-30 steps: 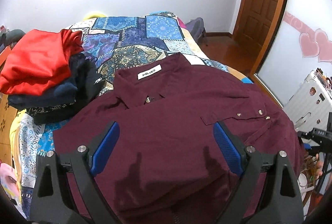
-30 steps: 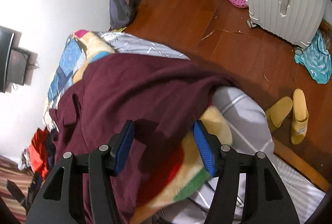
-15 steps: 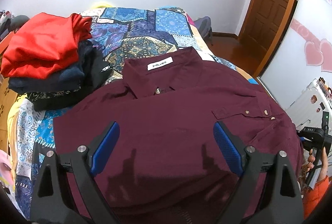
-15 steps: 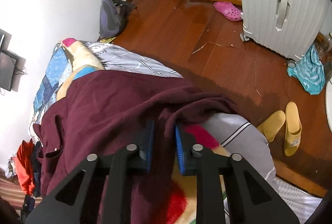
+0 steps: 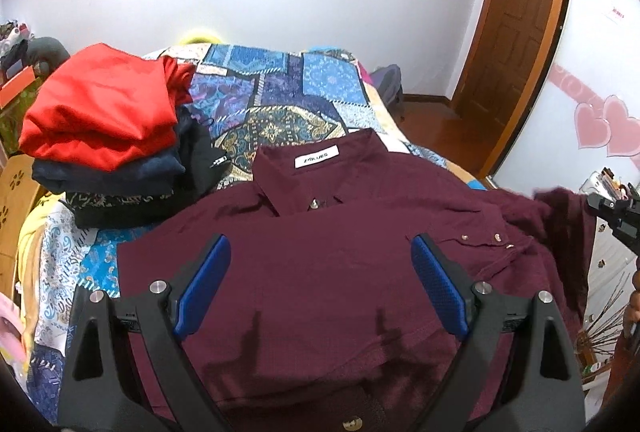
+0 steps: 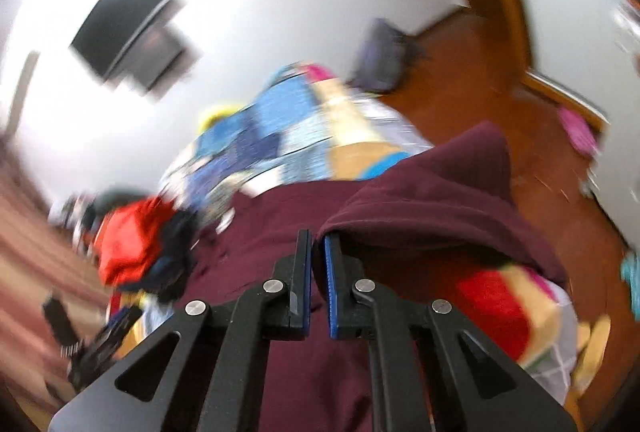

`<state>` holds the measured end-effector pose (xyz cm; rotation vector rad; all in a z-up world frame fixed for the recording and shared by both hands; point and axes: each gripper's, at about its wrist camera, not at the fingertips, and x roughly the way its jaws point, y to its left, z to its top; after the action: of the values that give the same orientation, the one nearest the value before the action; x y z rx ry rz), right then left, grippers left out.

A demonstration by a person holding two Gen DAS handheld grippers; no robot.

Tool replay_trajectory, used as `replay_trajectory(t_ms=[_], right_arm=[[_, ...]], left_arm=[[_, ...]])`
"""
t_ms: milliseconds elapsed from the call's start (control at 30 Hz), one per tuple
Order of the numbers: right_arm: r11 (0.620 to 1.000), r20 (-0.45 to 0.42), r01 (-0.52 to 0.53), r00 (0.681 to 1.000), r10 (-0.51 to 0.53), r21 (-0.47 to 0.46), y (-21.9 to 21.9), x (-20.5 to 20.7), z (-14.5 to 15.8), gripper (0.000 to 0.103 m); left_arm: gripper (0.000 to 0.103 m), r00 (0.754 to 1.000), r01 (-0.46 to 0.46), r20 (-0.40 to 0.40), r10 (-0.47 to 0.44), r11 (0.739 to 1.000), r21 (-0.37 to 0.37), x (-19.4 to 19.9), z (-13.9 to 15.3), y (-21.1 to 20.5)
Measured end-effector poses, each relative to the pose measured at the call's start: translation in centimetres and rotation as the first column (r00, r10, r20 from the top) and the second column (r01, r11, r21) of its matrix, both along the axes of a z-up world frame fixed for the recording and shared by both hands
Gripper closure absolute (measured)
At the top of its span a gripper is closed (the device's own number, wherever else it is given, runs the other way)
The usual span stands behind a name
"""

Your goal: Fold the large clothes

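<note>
Maroon shirt (image 5: 320, 272) flat on patchwork bedspread (image 5: 280, 104), beneath wide-open left gripper (image 5: 320, 284).

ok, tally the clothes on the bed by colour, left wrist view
maroon shirt: 1
red garment: 1
navy garment: 1
black garment: 1 (can't tell whether the dark layers at the bottom of the stack are separate pieces)
Total: 4 told apart
</note>
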<state>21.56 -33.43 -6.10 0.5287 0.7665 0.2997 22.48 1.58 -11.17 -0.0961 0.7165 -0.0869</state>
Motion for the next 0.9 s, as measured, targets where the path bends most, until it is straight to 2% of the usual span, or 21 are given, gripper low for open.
replay_trajectory(t_ms=[100,167,267,333,433,533,600,633,667,733,800,900], right_arm=[[0.992,-0.006,-0.115,0.993,0.115,-0.047,4.2,-0.4,-0.6,0.097],[0.987,-0.049,-0.14,0.989,0.136,-0.075,5.7,-0.3,-2.3,0.097],[0.984,-0.175,-0.173,0.971,0.163,-0.044,6.8,0.6,-6.5,0.097],[0.983,-0.216,-0.174,0.963,0.158,-0.058,6.9,0.6,-7.9,0.097],[0.985,-0.228,-0.159,0.963,0.142,-0.059,6.9,0.3,-7.4,0.096],[0.982,-0.234,-0.159,0.963,0.133,-0.099,6.7,-0.2,-5.7,0.095],[0.979,-0.21,-0.163,0.969,0.134,-0.125,6.6,-0.8,-4.3,0.089],[0.978,-0.197,-0.161,0.971,0.134,-0.129,6.5,-1.0,-3.7,0.079],[0.979,-0.189,-0.156,0.973,0.13,-0.129,6.6,-1.1,-3.5,0.059],[0.987,-0.151,-0.112,0.984,0.094,-0.119,5.6,-1.5,-2.4,0.036],[0.992,-0.09,-0.035,0.996,0.024,-0.12,4.2,-1.9,-1.3,0.034],[0.995,-0.076,0.057,0.995,-0.063,-0.086,2.0,-1.7,-1.1,0.034]], left_arm=[[0.011,1.0,0.01,0.011,-0.01,1.0,-0.004,-0.4,0.1,0.1],[0.011,1.0,0.028,0.005,-0.028,1.0,-0.008,-0.7,0.0,0.1],[0.012,0.999,0.054,0.002,-0.054,0.998,-0.007,-1.2,-0.2,-0.1],[0.012,0.998,0.067,0.0,-0.067,0.998,0.006,-1.4,-0.5,-0.4],[0.012,0.997,0.071,-0.007,-0.071,0.997,0.014,-1.7,-0.8,-0.7],[0.012,0.998,0.064,-0.011,-0.064,0.998,0.021,-1.7,-1.0,-0.8],[0.012,0.998,0.054,-0.009,-0.054,0.998,0.02,-1.6,-1.1,-0.8],[0.012,0.999,0.054,-0.011,-0.053,0.998,0.015,-1.6,-1.1,-0.8],[0.012,0.998,0.053,-0.015,-0.053,0.999,0.009,-1.5,-1.2,-0.8],[0.012,0.999,0.049,-0.022,-0.049,0.999,0.005,-1.4,-1.4,-0.8],[0.012,0.998,0.047,-0.031,-0.046,0.999,0.011,-1.2,-1.6,-0.8],[0.012,0.998,0.041,-0.037,-0.041,0.999,0.018,-1.0,-1.8,-0.8]])
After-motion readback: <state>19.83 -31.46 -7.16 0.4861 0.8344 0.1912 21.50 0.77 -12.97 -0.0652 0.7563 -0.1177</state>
